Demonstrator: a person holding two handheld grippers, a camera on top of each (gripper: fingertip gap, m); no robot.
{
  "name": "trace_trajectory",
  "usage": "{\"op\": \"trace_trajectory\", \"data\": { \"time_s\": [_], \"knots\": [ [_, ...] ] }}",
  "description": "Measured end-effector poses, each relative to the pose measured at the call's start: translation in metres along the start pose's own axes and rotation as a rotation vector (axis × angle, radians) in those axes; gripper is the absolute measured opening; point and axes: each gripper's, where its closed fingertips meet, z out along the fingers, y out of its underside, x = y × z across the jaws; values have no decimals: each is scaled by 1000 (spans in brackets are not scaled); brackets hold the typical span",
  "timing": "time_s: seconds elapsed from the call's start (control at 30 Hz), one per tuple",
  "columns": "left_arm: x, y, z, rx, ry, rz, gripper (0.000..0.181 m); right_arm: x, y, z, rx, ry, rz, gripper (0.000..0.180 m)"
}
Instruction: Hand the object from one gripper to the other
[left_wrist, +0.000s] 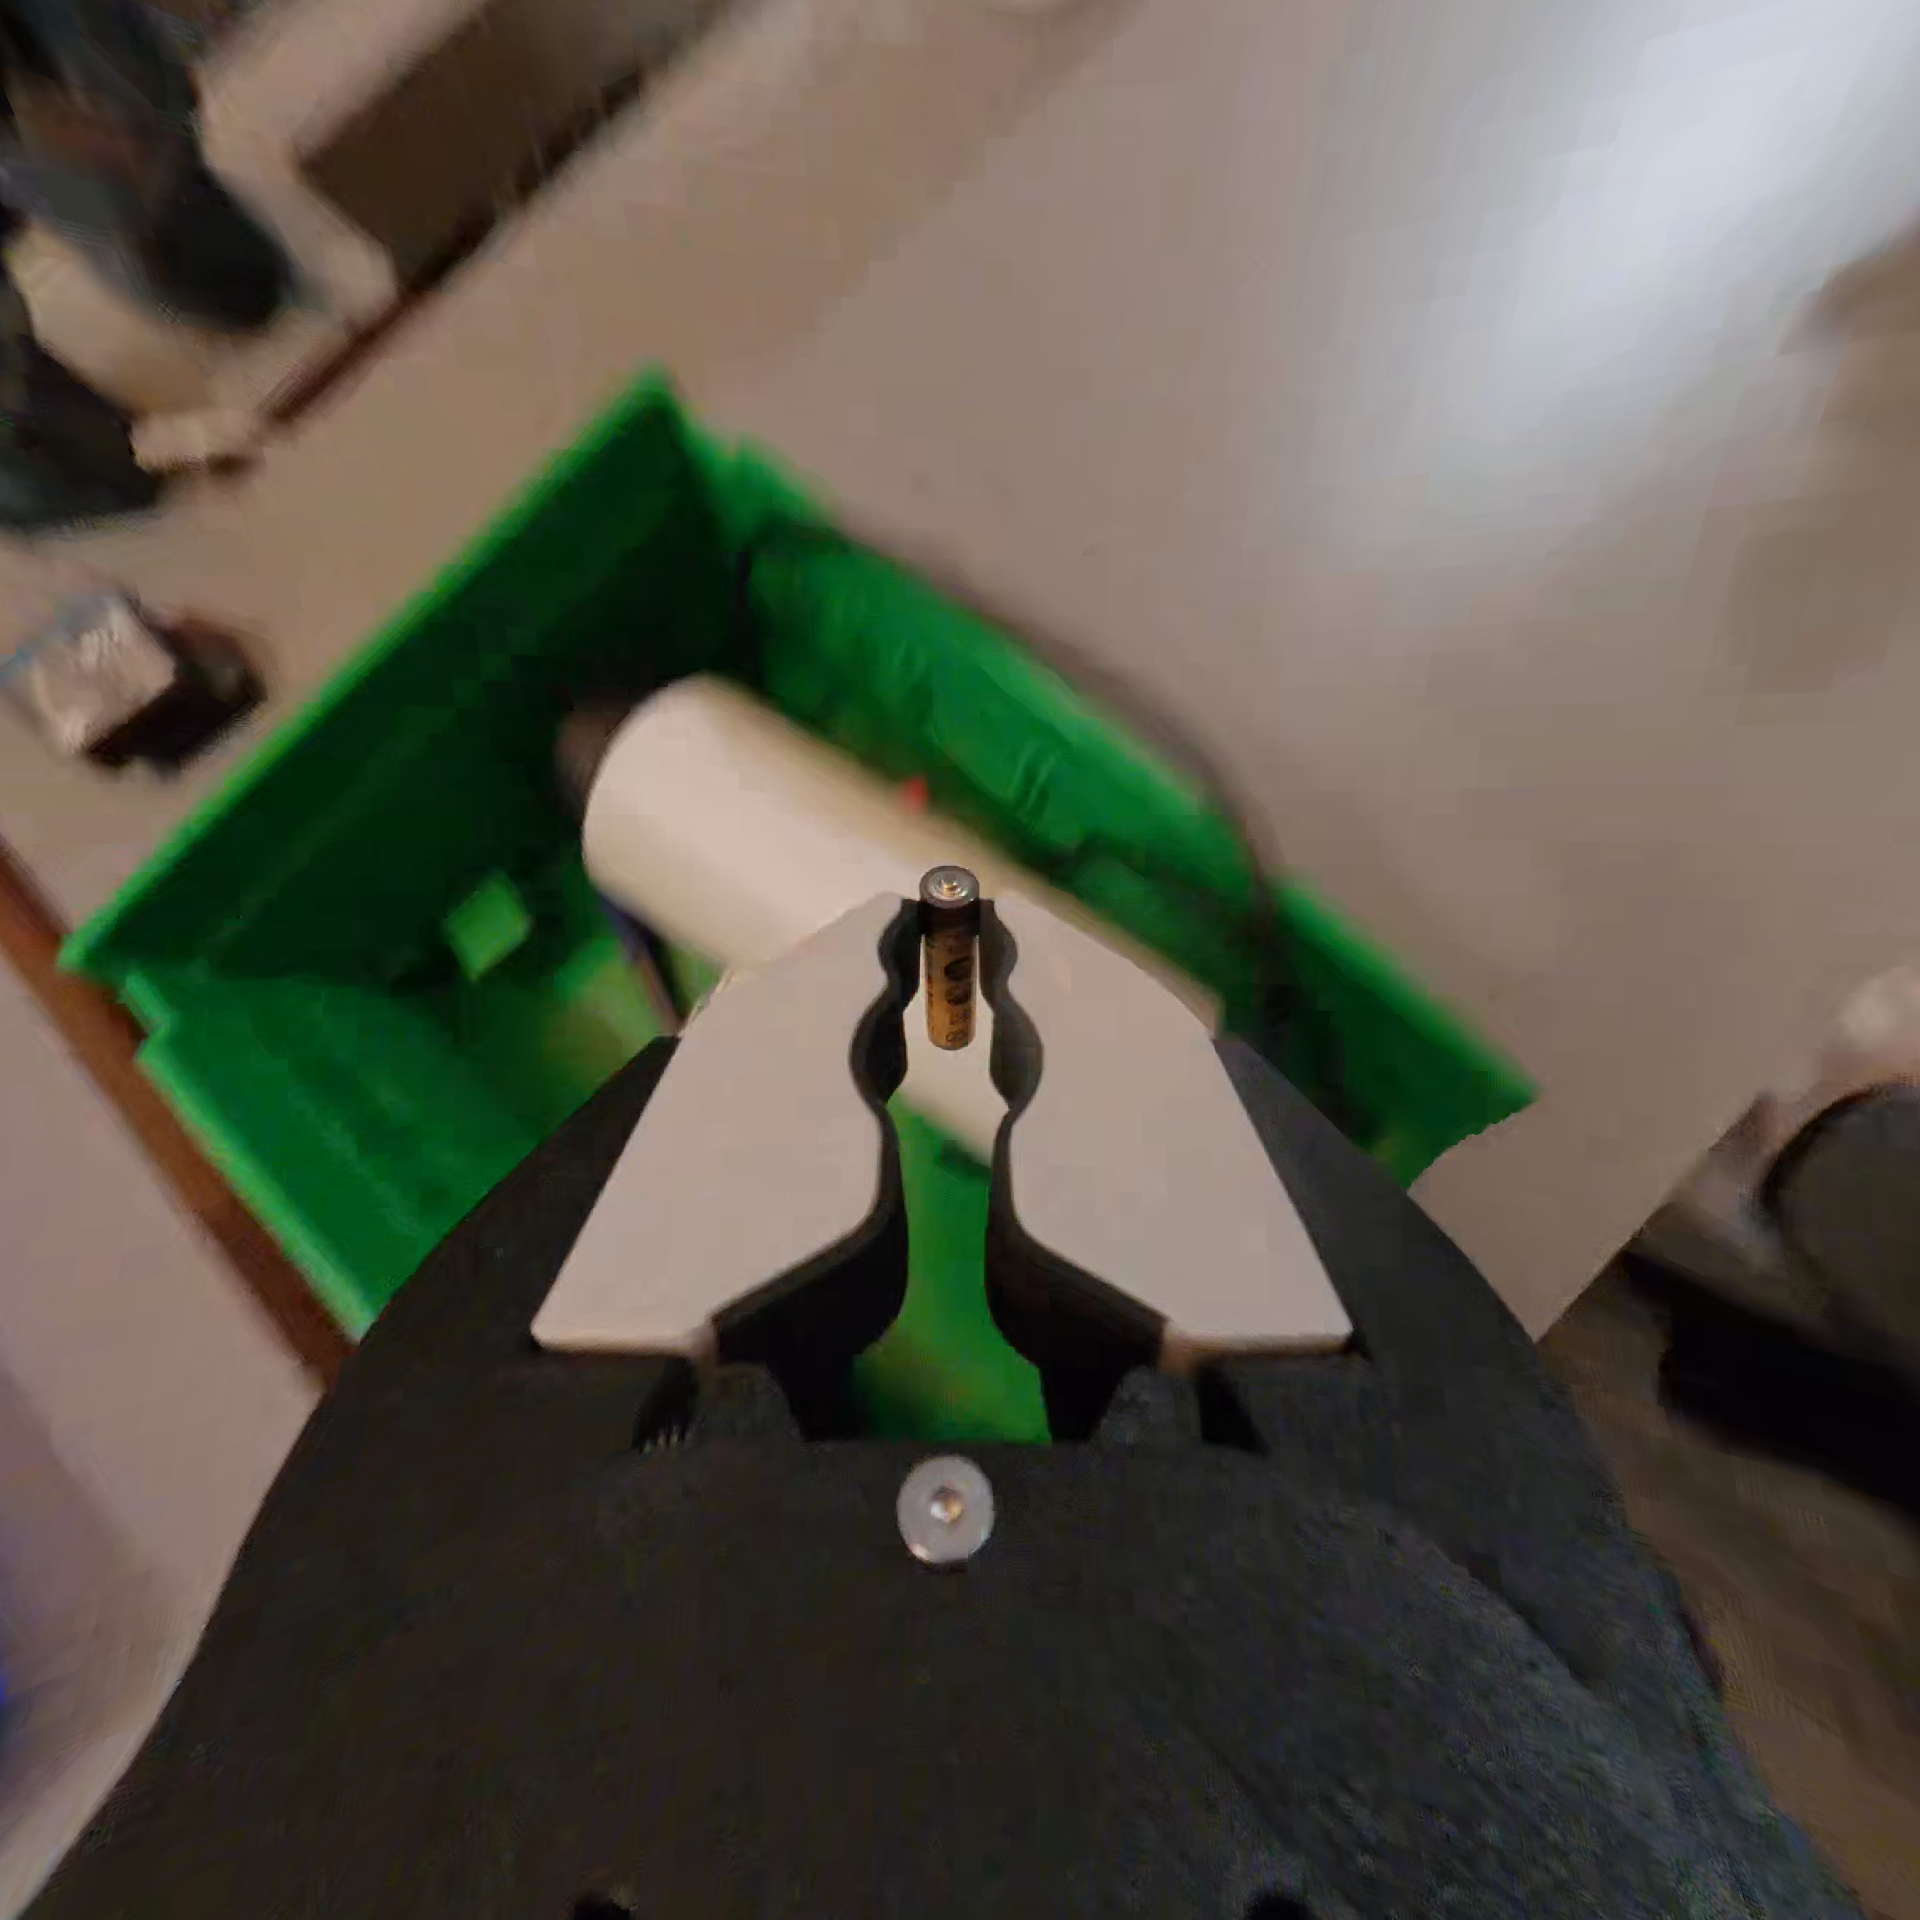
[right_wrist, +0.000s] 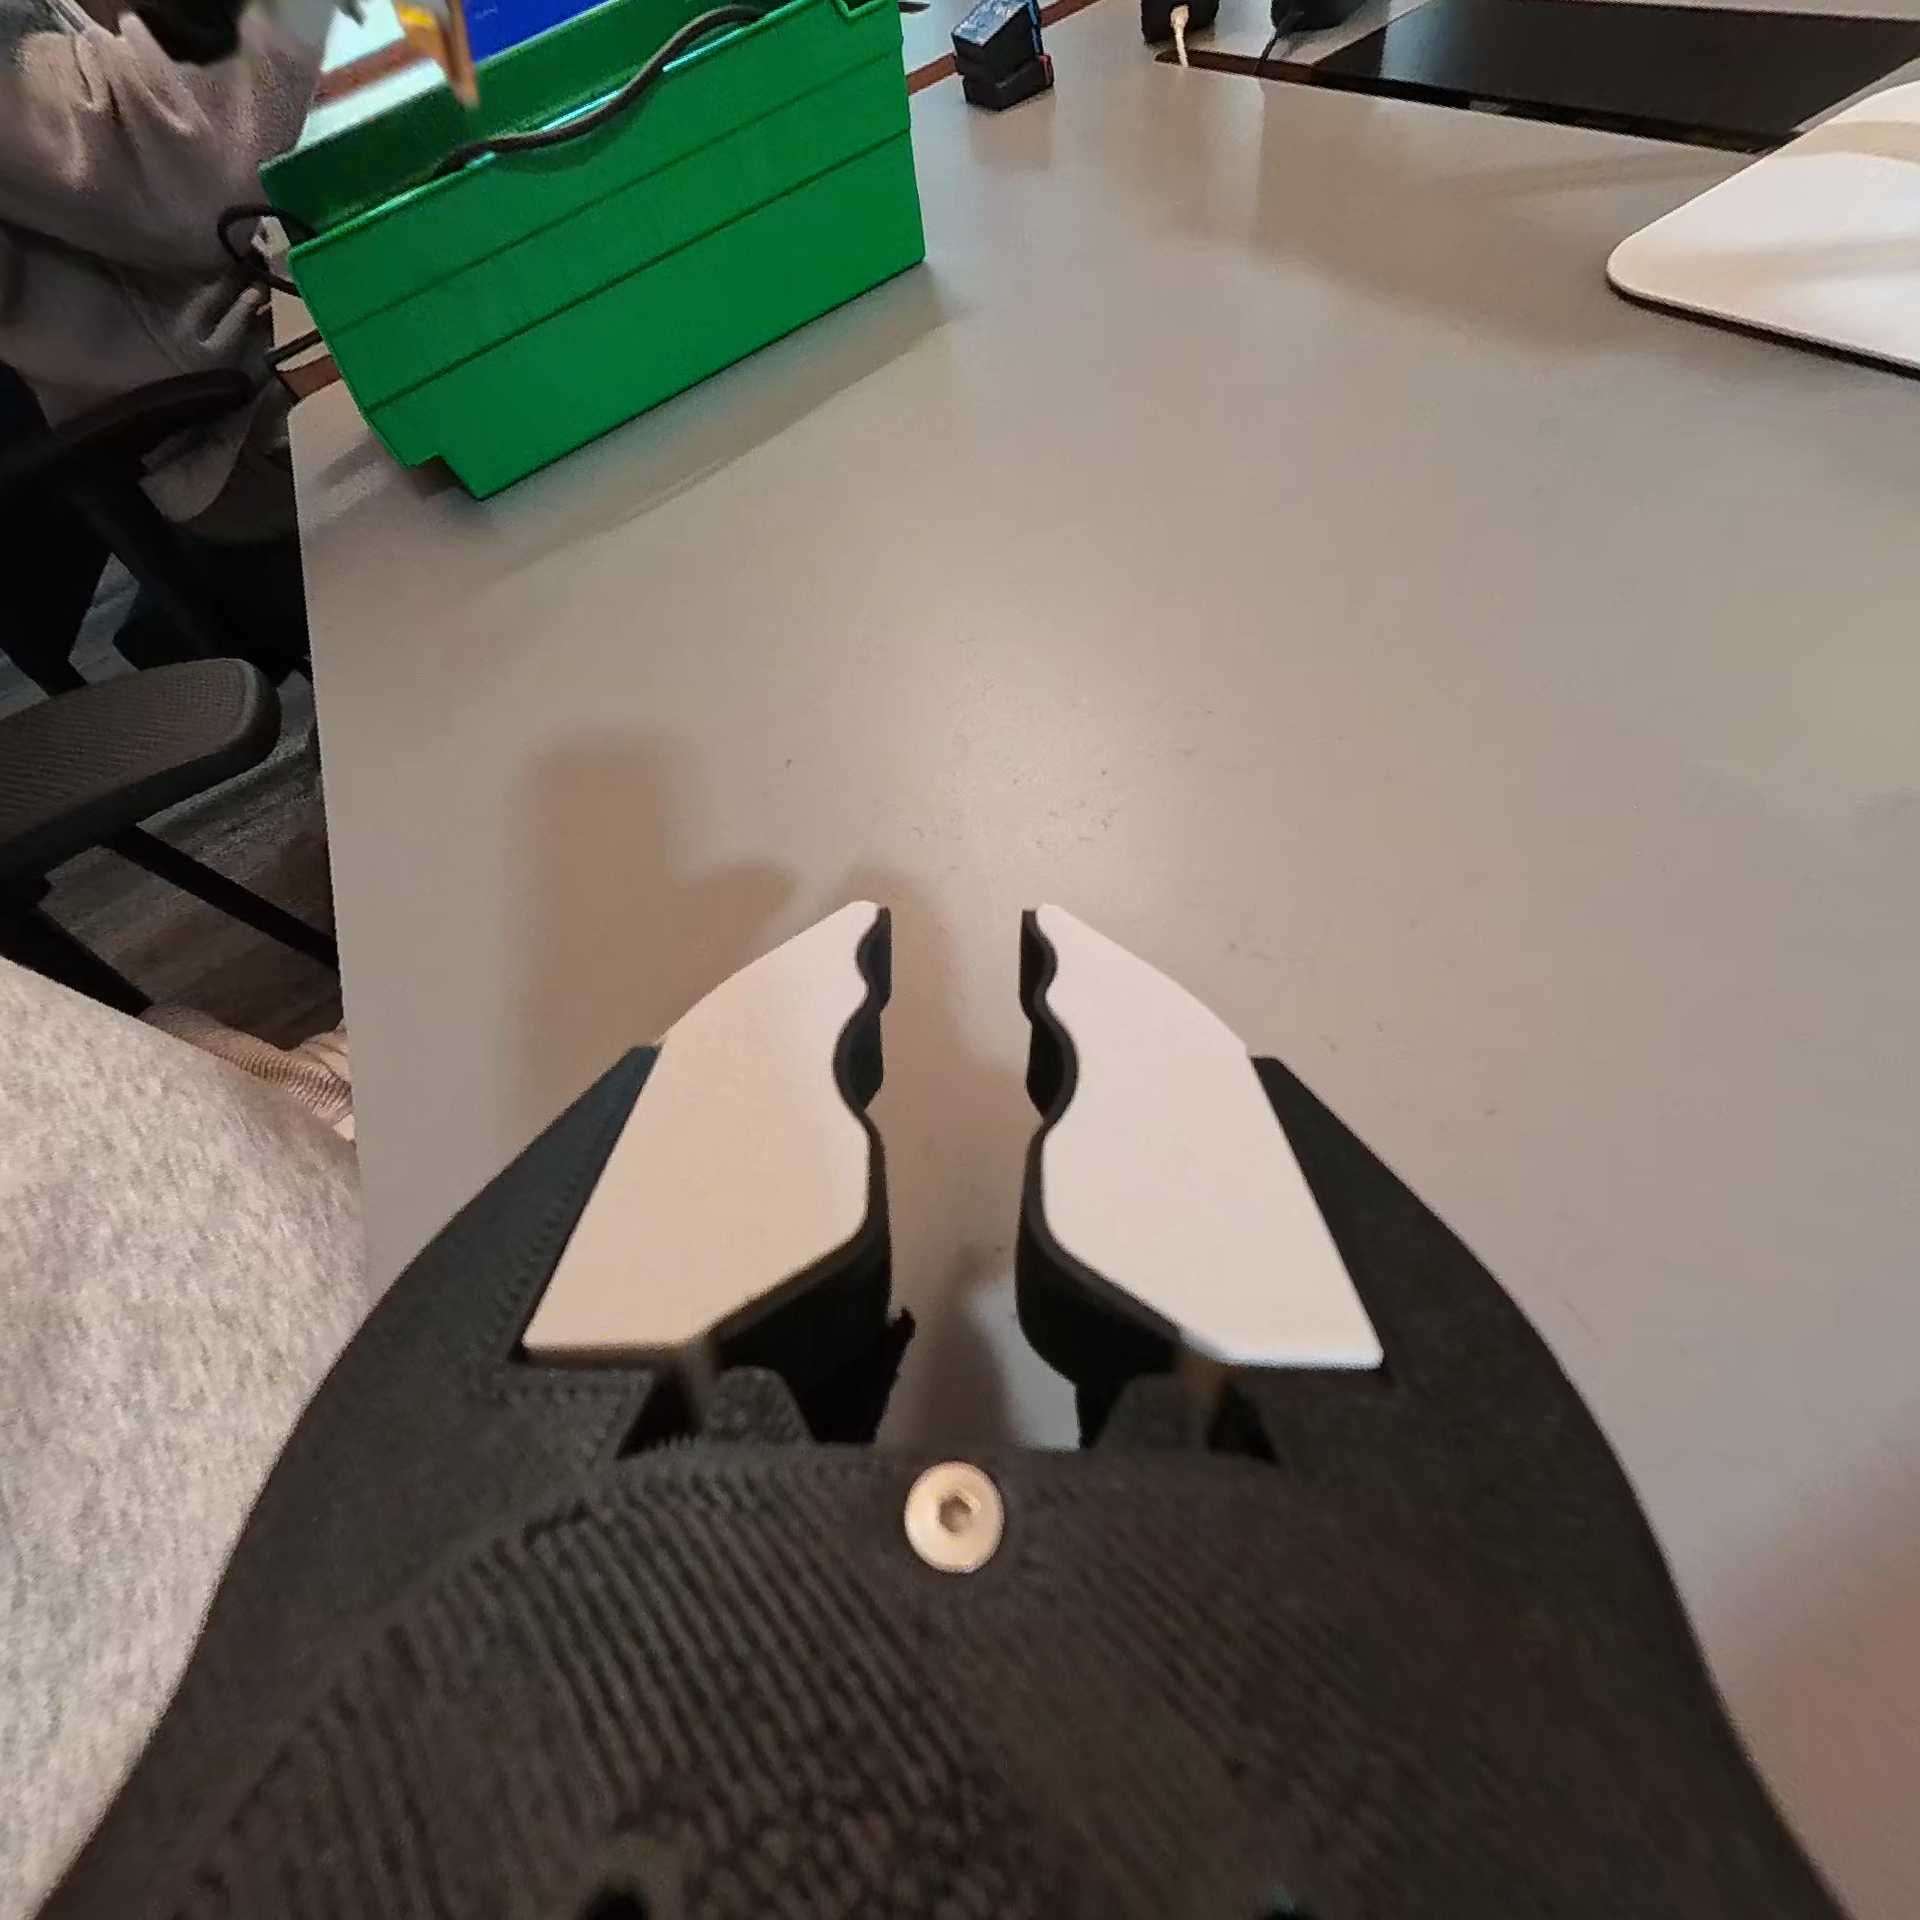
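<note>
Across the grey surface (right_wrist: 1195, 582) there's loads of bare room, which is probably why the right tool (right_wrist: 956, 920) sits low over it with nothing between its parted jaws, just waiting to receive. Off at the far left corner is the green bin (right_wrist: 623, 260), with a black cable draped over its rim; from above it holds a white roll (left_wrist: 748, 821), though everything in there is smeared with blur so I can't say what else. The left tool (left_wrist: 950, 914) is up over that bin, pinching a small battery (left_wrist: 950, 982) right at its tips, held upright so one end pokes out, I'd guess to give the other side something to grab. Its lower end hangs free in the gap.
</note>
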Motion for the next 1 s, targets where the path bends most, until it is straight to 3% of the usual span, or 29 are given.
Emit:
{"op": "trace_trajectory", "data": {
  "time_s": [0.03, 0.13, 0.3, 0.5, 0.6, 0.73, 1.0],
  "knots": [
    [11, -21, -5, 103, 42, -34, 12, 0, 0, 0, -4, 4, -2, 24],
    [47, -67, -9, 332, 166, -111, 11, 0, 1, 1, -5, 16, -15, 23],
    [125, -130, 9, 566, 398, -138, 11, -3, -4, -3, 33, 21, -52, 22],
    [238, -189, 65, 654, 679, -67, 11, -33, -33, -17, 250, -116, -143, 28],
    [293, -197, 100, 623, 804, -49, 12, -47, -40, -24, 301, -163, -181, 30],
    [339, -192, 130, 605, 835, -9, 12, -63, -41, -25, 314, -221, -193, 31],
    [361, -178, 141, 586, 856, 8, 12, -84, -35, -15, 280, -357, -97, 22]
  ]
}}
